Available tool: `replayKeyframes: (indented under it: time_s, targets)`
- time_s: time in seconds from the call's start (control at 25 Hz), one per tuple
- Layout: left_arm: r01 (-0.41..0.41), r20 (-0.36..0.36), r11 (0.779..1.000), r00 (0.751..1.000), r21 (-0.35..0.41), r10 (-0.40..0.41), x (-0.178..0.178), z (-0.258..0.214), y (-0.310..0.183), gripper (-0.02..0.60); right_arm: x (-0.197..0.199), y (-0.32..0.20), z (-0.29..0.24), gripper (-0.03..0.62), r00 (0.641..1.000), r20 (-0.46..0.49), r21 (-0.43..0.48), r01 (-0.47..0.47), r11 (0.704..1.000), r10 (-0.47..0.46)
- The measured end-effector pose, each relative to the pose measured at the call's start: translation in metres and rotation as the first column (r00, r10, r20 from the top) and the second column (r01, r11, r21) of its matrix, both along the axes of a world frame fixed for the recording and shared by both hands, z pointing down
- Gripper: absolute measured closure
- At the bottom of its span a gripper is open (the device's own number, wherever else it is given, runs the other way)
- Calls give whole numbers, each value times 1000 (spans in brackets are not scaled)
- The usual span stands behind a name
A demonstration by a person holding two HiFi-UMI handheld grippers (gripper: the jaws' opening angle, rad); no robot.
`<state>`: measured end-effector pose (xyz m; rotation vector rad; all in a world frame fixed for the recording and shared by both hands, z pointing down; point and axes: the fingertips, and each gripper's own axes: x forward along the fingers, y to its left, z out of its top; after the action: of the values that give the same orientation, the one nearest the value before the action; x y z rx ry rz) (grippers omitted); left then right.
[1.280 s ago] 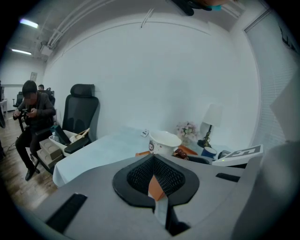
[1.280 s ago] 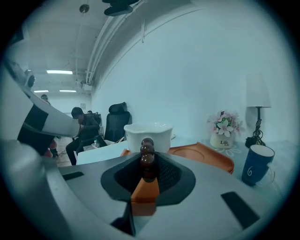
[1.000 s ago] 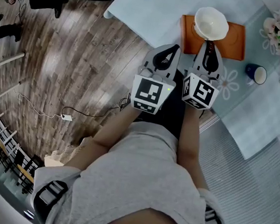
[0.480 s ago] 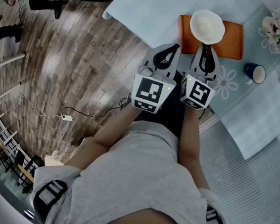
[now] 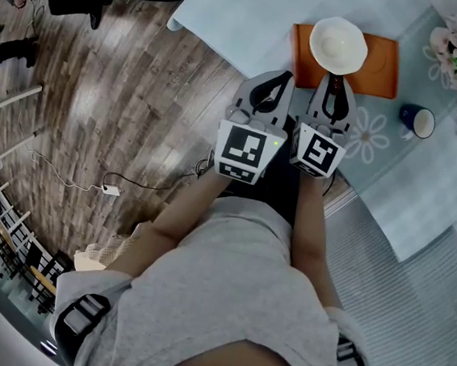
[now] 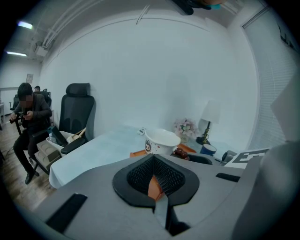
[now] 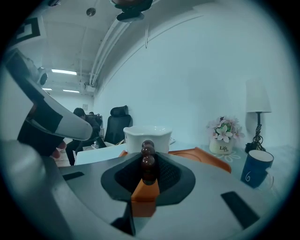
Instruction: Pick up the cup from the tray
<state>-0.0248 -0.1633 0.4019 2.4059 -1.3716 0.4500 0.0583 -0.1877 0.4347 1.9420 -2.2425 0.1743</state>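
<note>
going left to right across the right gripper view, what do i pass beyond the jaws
office chair → white cup → flower pot → blue mug. The orange tray and the lamp are left out, since they overlap others.

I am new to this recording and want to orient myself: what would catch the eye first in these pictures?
The white cup stands out against the orange tray, gripped by its brown beaded handle in the right gripper. The left gripper is shut and empty beside it, and a blue mug sits further right.
</note>
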Motion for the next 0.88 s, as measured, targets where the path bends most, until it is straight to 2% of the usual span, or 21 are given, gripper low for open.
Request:
replayKeyframes:
  time_s: [0.12,0.32,0.68,0.88]
  targets:
    - [-1,2,1000,1000,-4,1,1,2,-1,575,-1,-1,-2,543,1000,19,-12,12,1000,-11]
    - [-1,3,1000,1000,-4,1,1,1,-2,575,-6,-1,-3,556,999,-11,-29,49,998,-49]
    - [2,9,1000,1000,-2,-2,-2,1,0,575,2,-4,-15,560,996,75,-76,55,996,-50]
    - [-16,2,1000,1000,17,16,2,-7,0,575,5,-1,-35,560,995,95,-44,48,998,-43]
